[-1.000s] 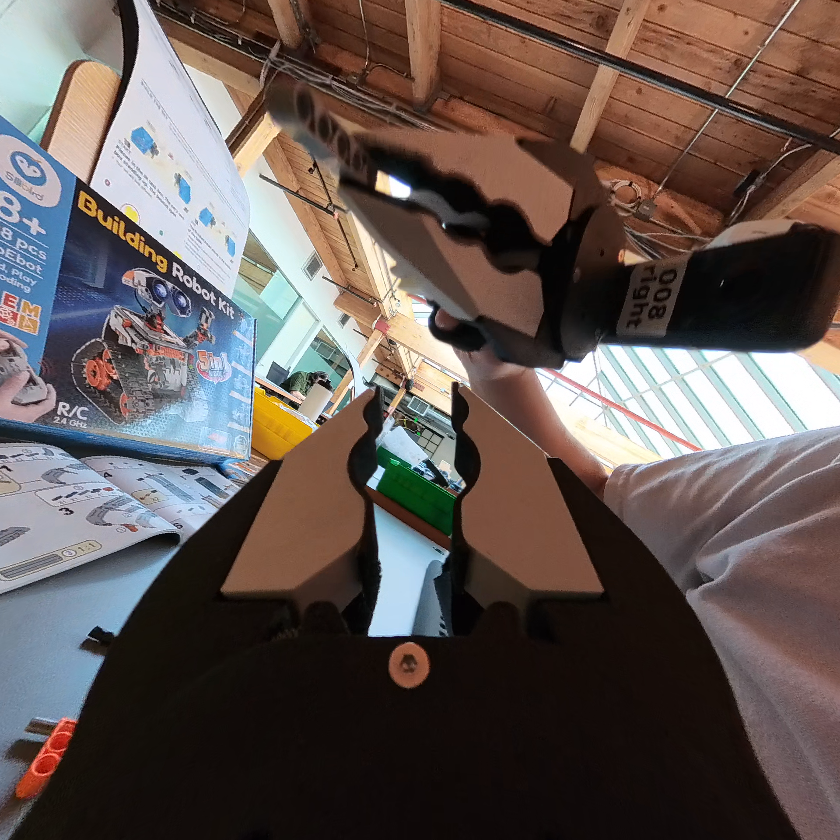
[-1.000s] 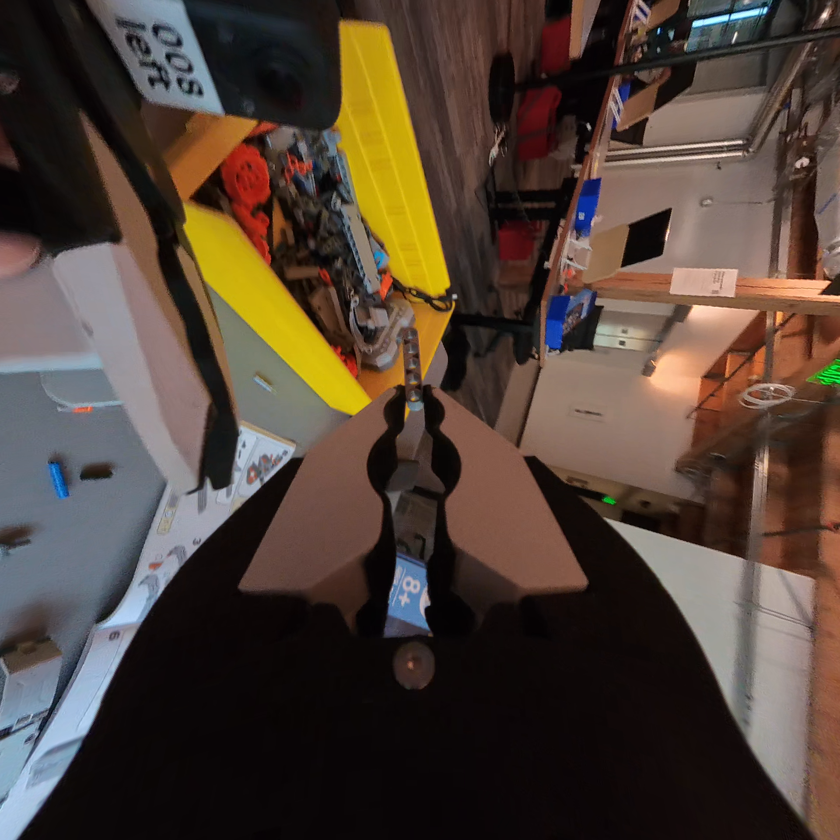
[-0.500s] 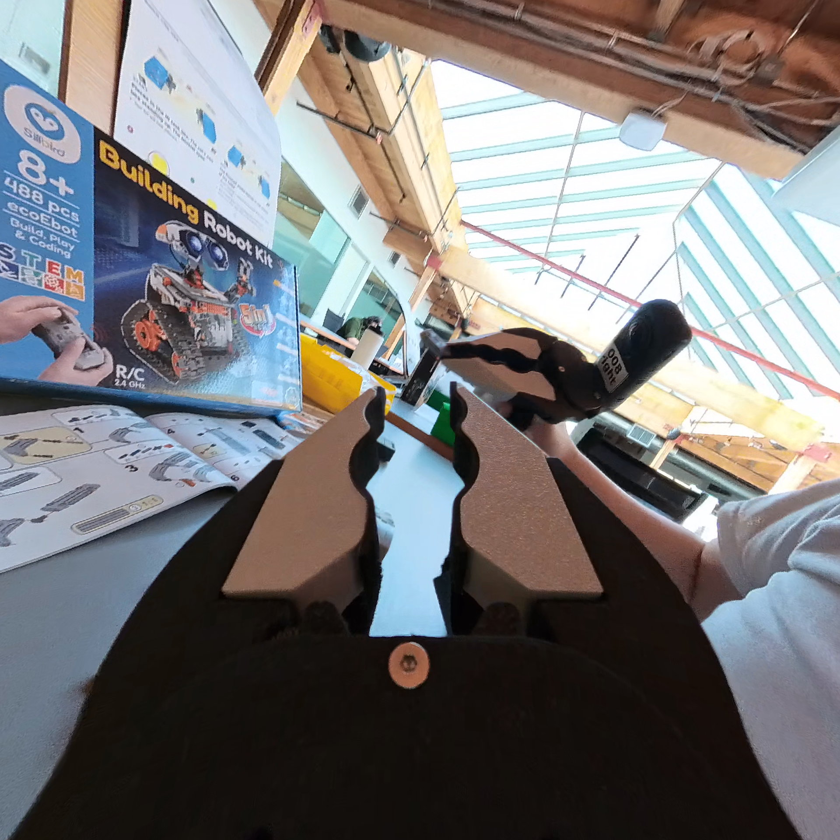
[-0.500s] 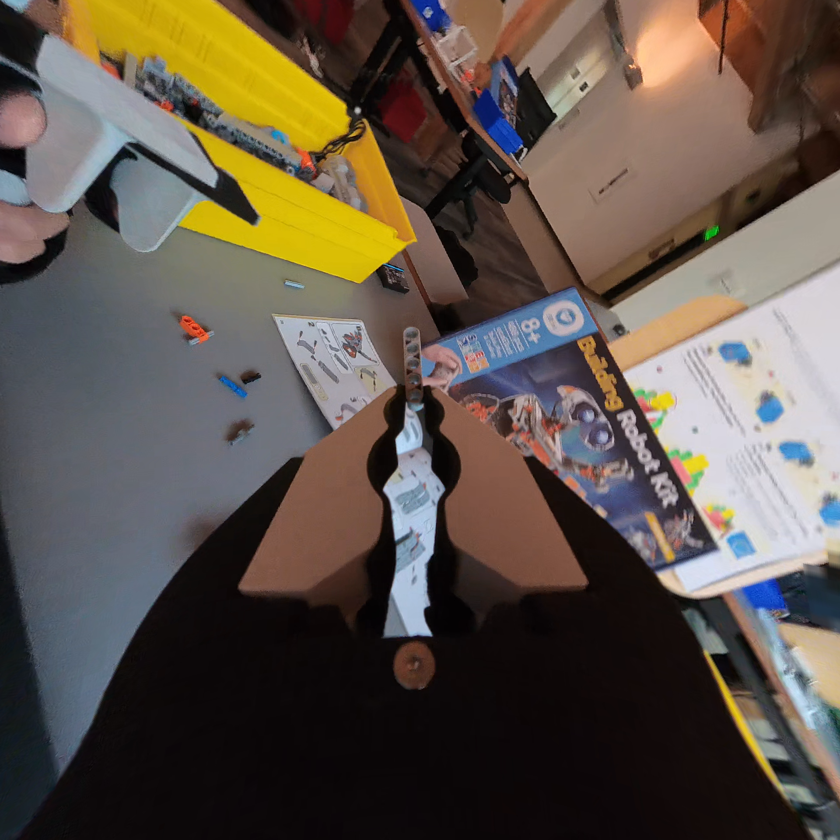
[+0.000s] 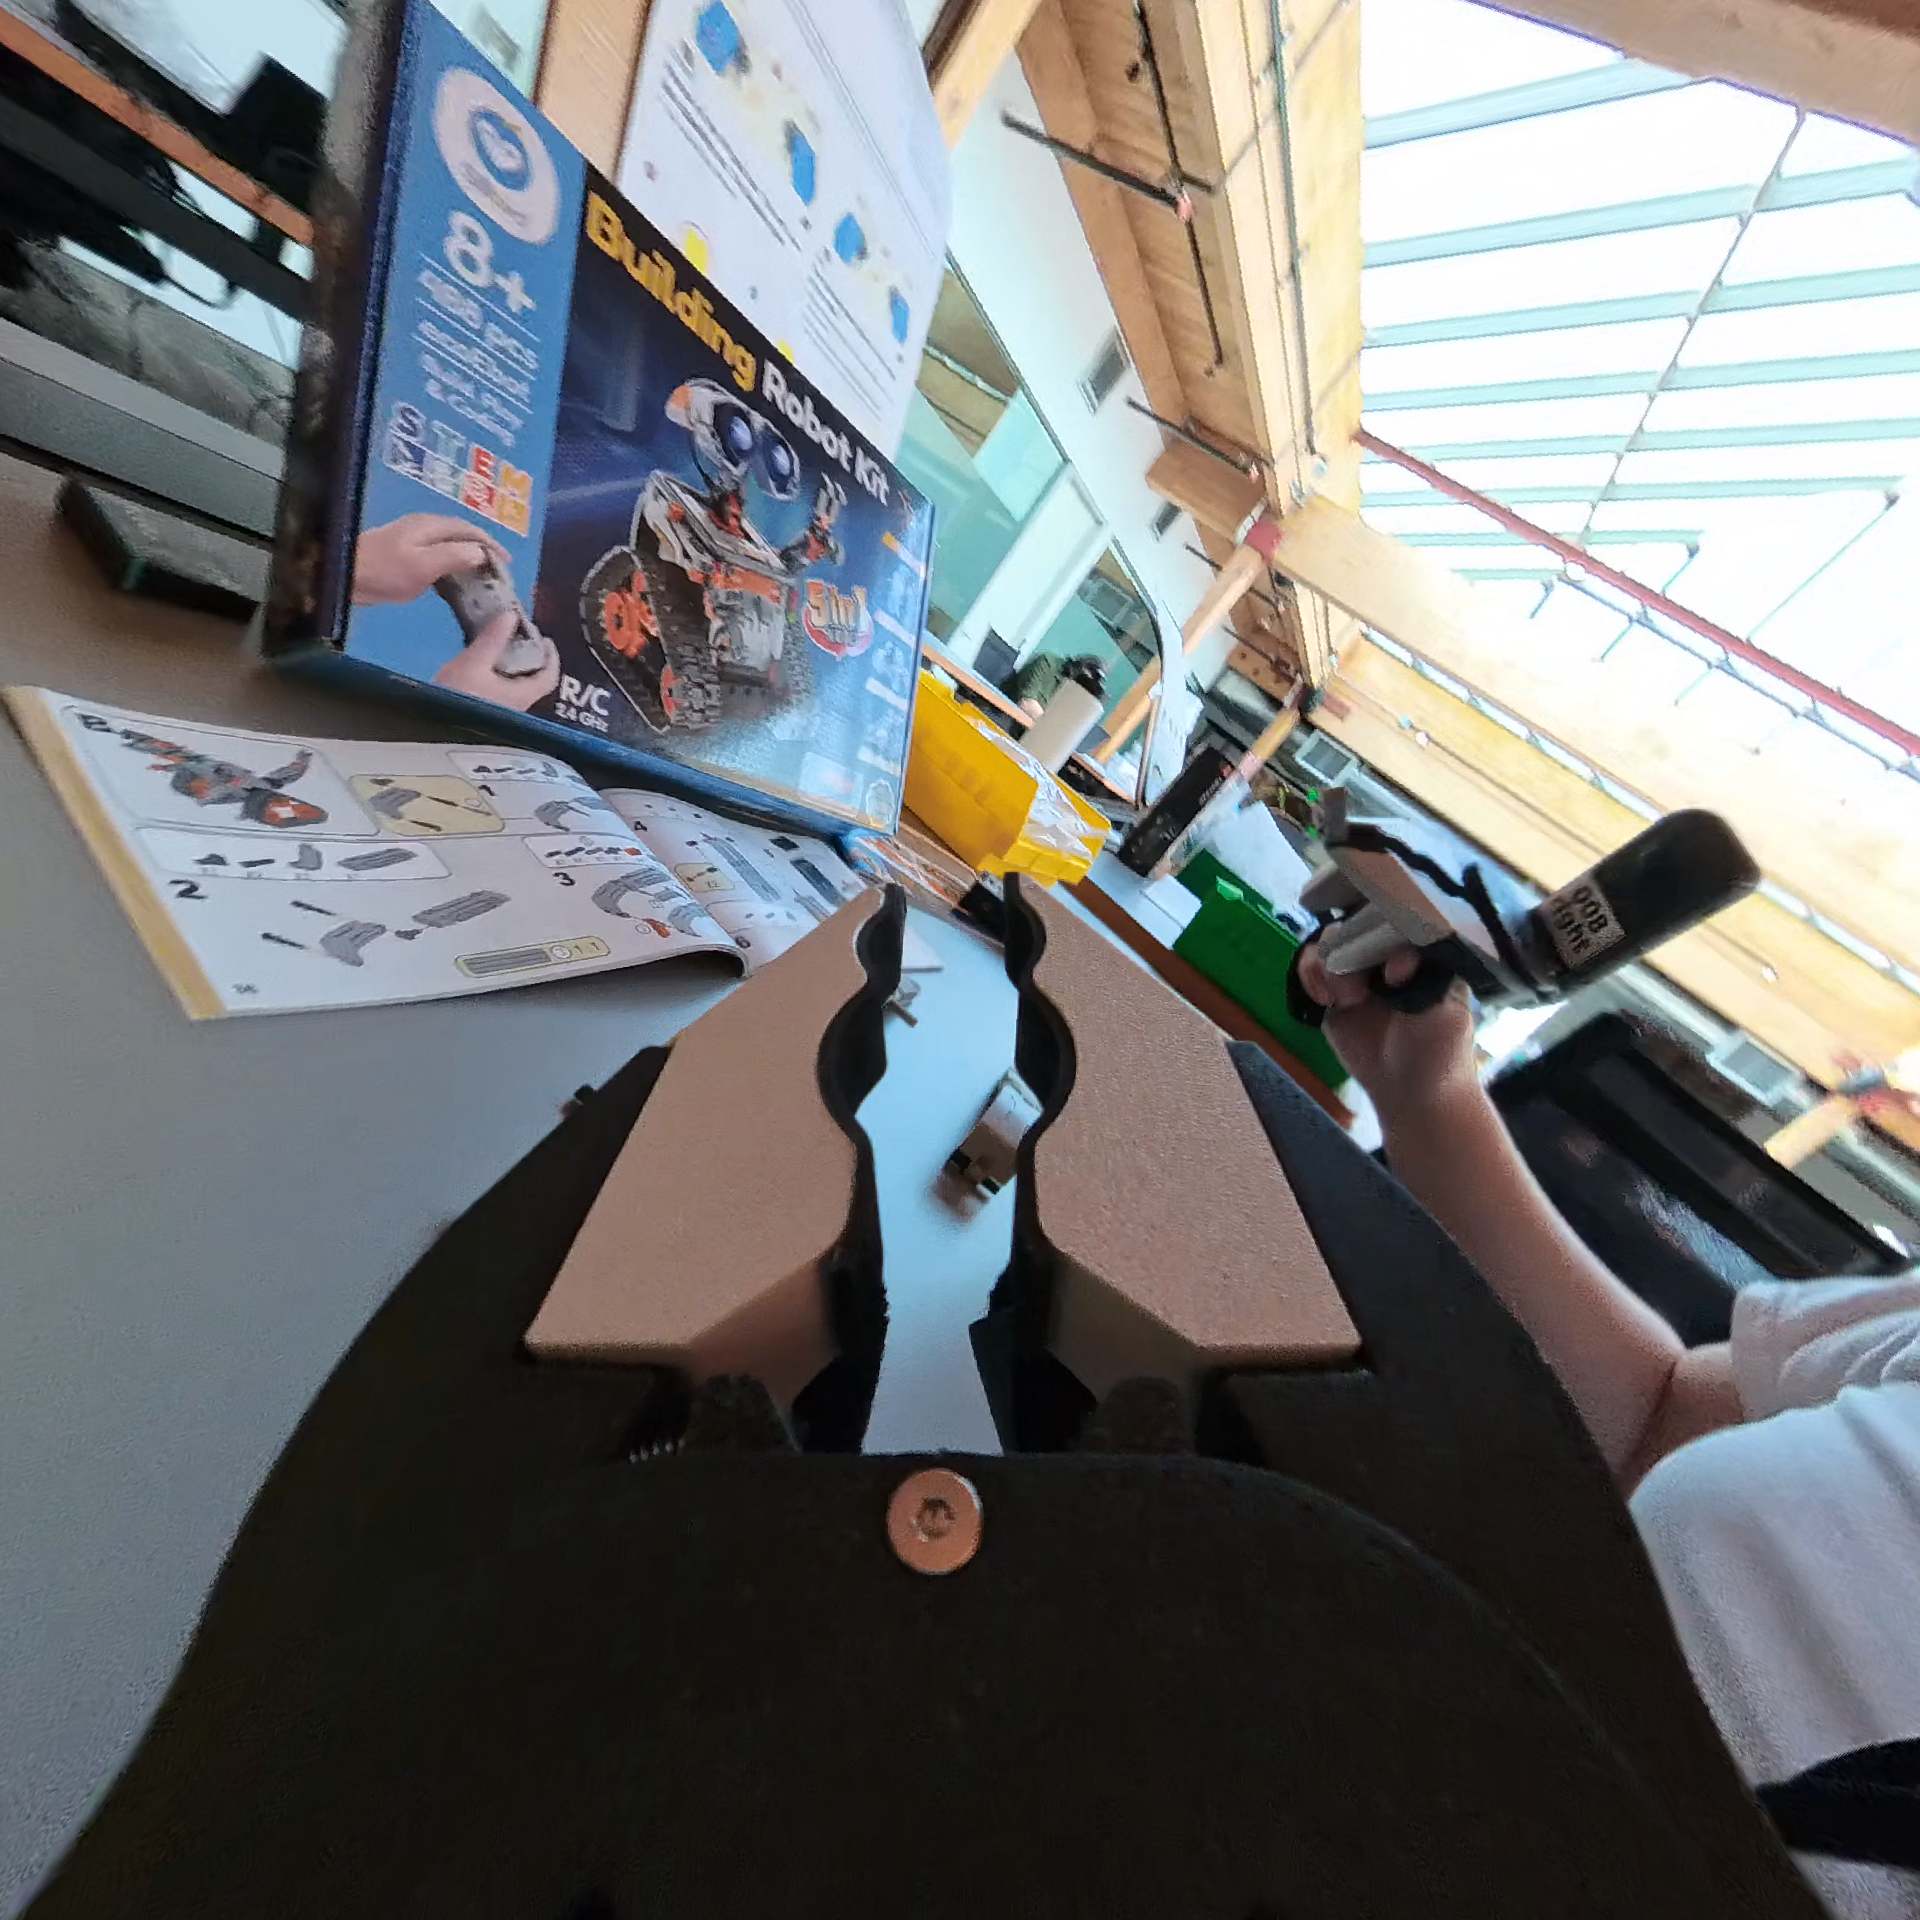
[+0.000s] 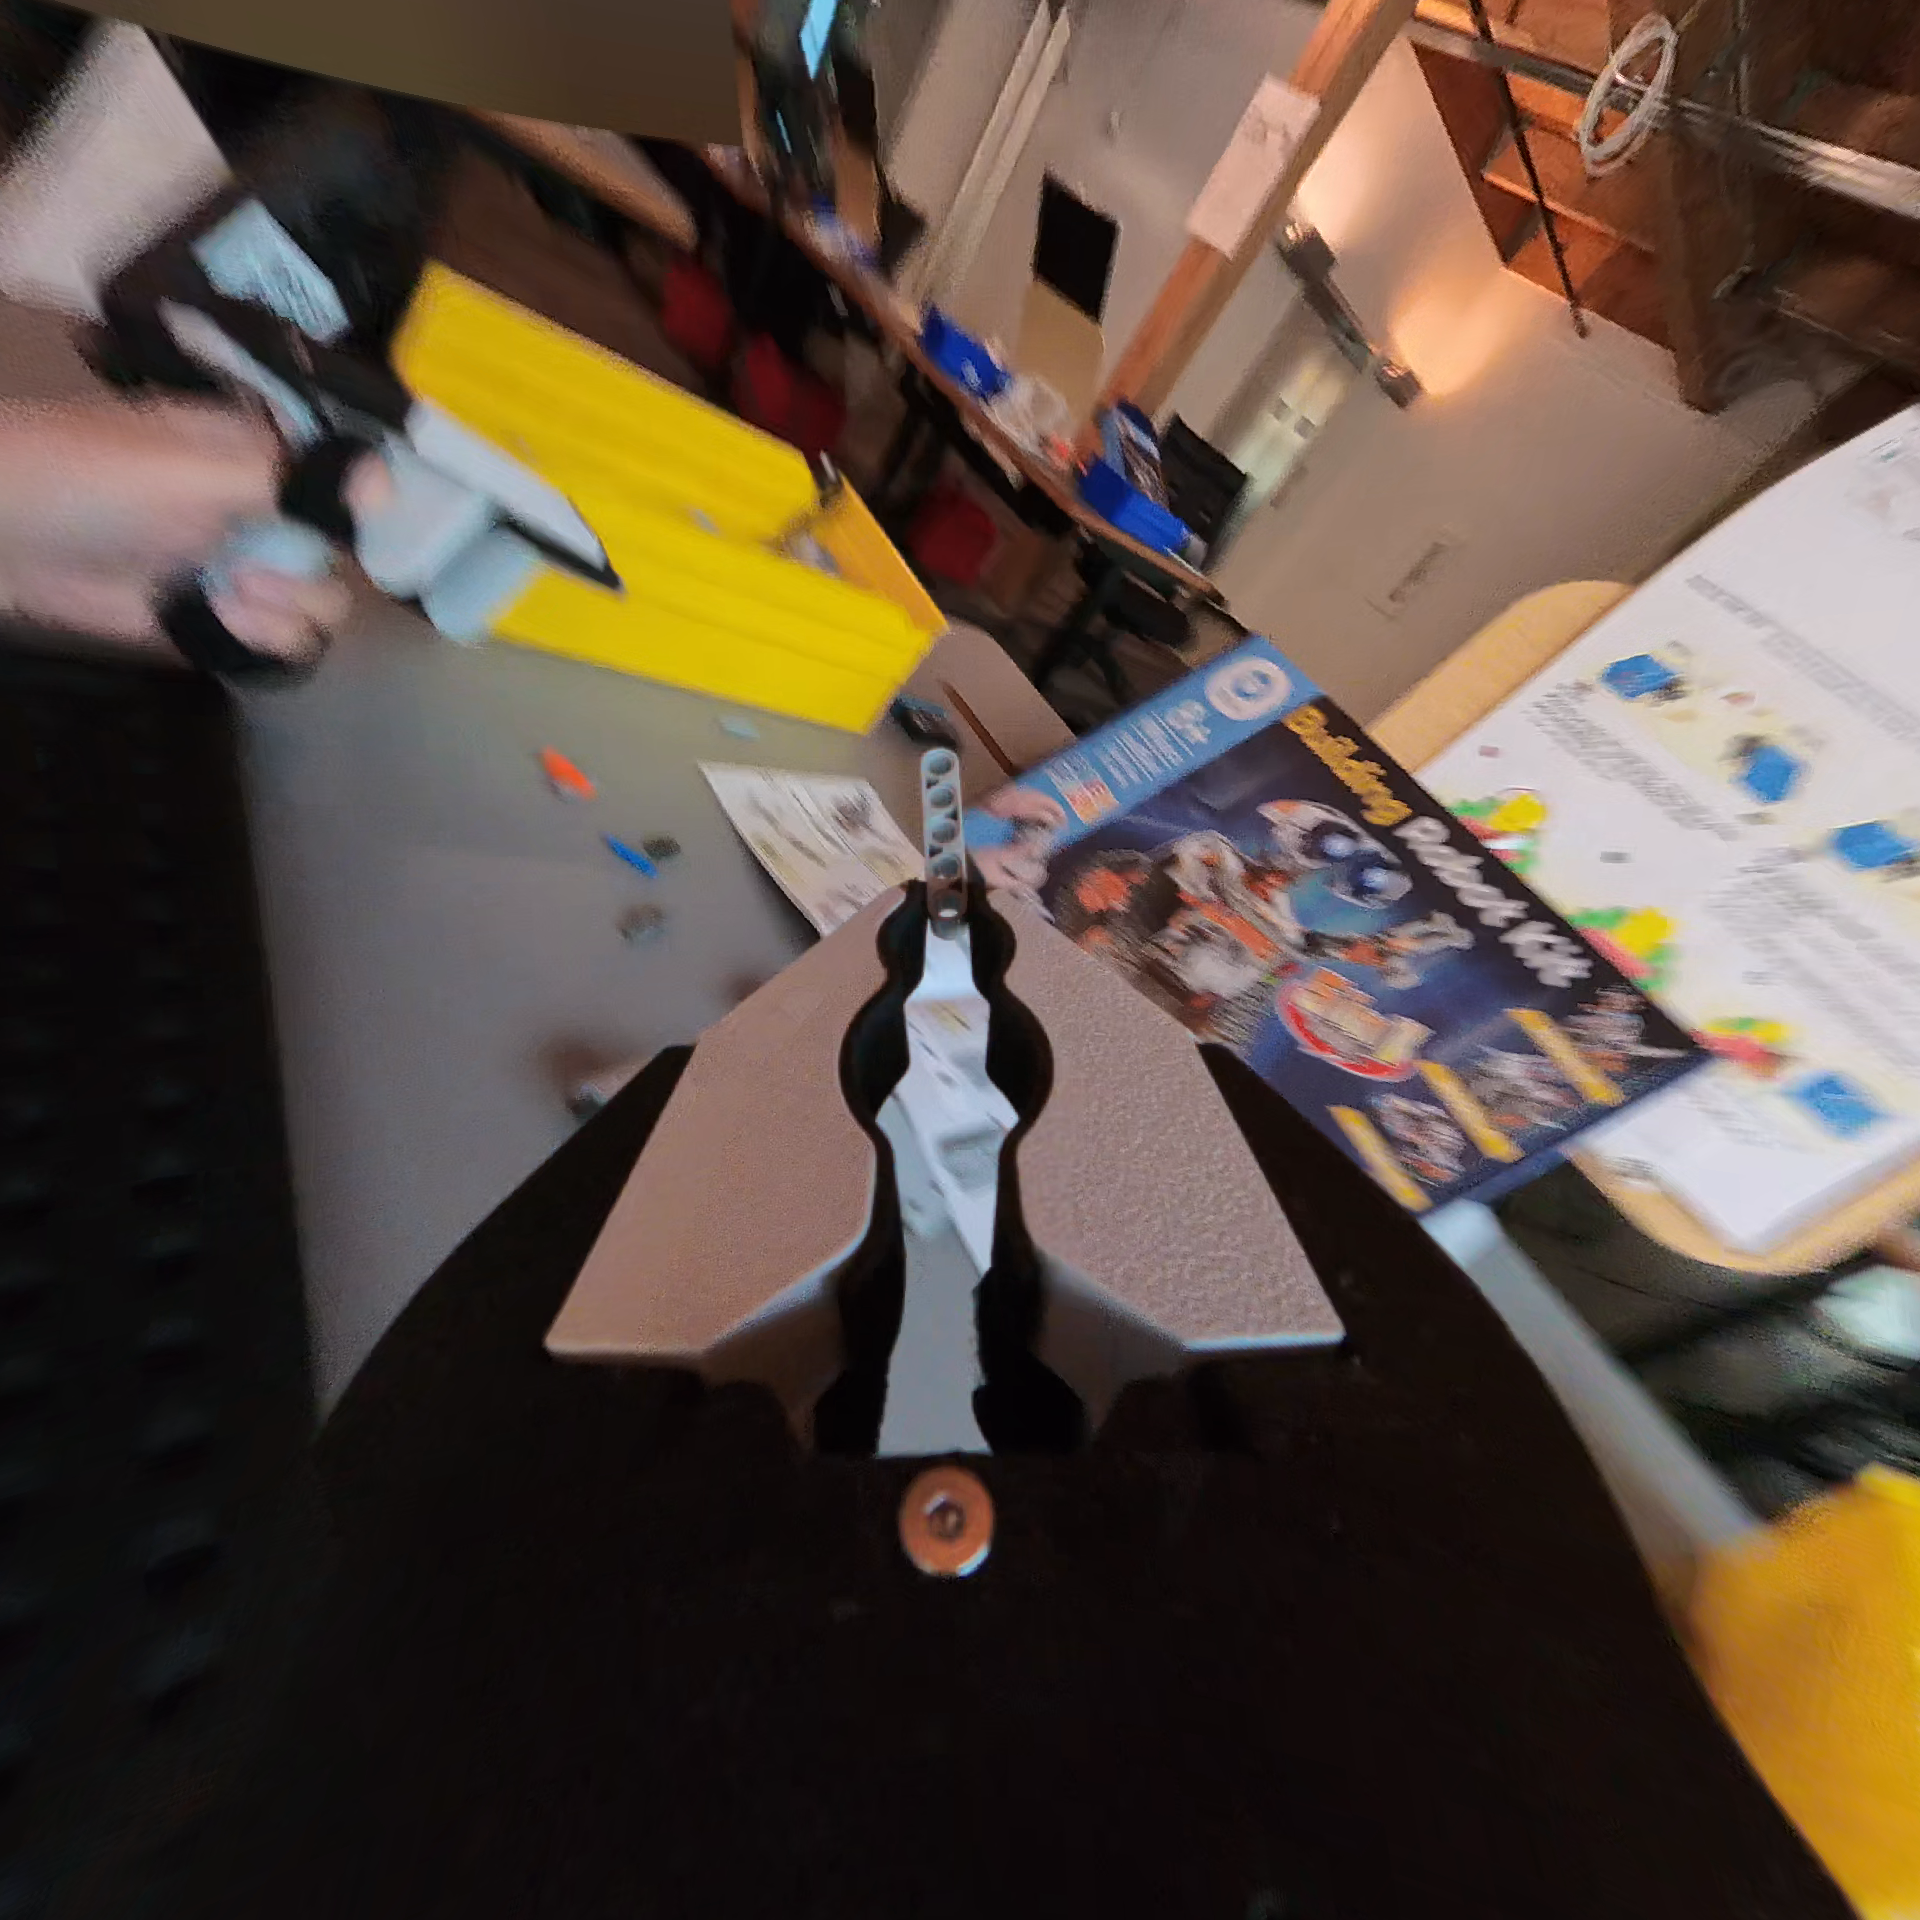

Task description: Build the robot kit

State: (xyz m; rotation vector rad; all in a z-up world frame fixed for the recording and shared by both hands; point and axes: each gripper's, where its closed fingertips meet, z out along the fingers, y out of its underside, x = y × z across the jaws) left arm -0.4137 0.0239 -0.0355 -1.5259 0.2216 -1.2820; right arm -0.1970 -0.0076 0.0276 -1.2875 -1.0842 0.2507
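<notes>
Two handheld grippers above a grey table (image 5: pixel 260 1195) strewn with building-kit parts.

The left gripper (image 5: pixel 948 914) hovers low, fingers slightly spread and empty, near an open instruction booklet (image 5: pixel 416 862) and a blue kit box (image 5: pixel 623 499); the right gripper (image 6: pixel 948 906) pinches a thin grey holed beam (image 6: pixel 943 821), seemingly clear of the table.

Left tool (image 5: pixel 951 914) gapes empty; right tool (image 6: pixel 948 902) pinched tight.

Grey table (image 5: pixel 260 1195): instruction booklet (image 5: pixel 395 862), kit box (image 5: pixel 623 499), yellow bin (image 6: pixel 665 540).
</notes>
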